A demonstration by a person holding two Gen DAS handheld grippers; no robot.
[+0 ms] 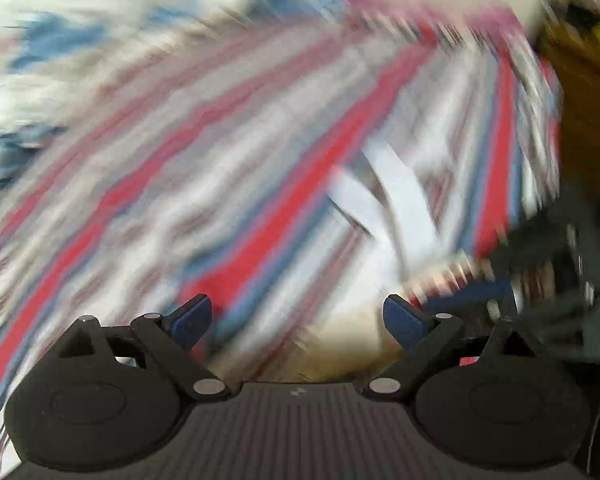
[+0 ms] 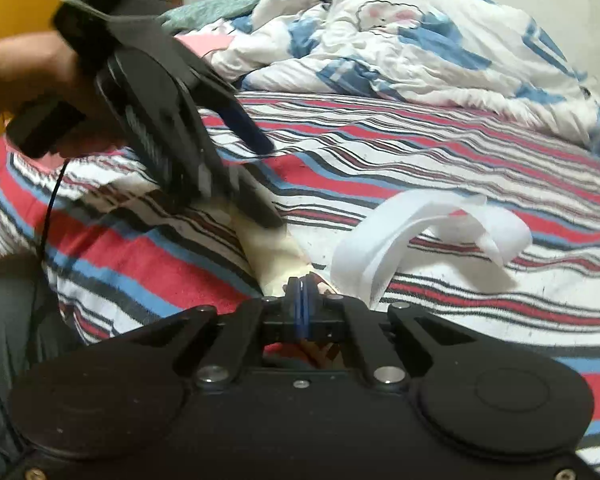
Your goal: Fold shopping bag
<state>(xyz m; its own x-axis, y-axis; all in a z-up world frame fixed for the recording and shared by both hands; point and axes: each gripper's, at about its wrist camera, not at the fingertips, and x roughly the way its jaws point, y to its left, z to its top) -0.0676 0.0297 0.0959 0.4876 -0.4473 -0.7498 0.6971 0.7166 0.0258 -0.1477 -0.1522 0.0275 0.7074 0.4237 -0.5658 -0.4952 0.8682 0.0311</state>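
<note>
Black plastic fills the bottom of both wrist views, where each gripper's body and linkage arms sit closest to the camera.

In the right wrist view, the right gripper has its two blue-edged pads pressed flat together at about 6 o'clock, just below centre. Cream fabric of the shopping bag sits right at the pad tips and runs away toward 11 o'clock, so the pads appear to pinch its near edge, though the exact contact is partly hidden. The bag lies on a striped bedsheet of red, blue, white and dark lines. Just past the pads, toward 2 o'clock, the bag's white handles stand up from the sheet in a curling loop. At 10 o'clock the left gripper reaches down over the far end of the cream fabric, its fingers spread, held by a hand. A thin black cable hangs below that hand. Farthest away, from 12 to 2 o'clock, a crumpled white and blue quilt is heaped on the bed.

The left wrist view is heavily smeared by motion. The left gripper shows its two dark blue pads wide apart with nothing between them. Beyond, the striped sheet streaks diagonally, and the white handles blur toward 3 o'clock. The quilt lies at 10 o'clock.
</note>
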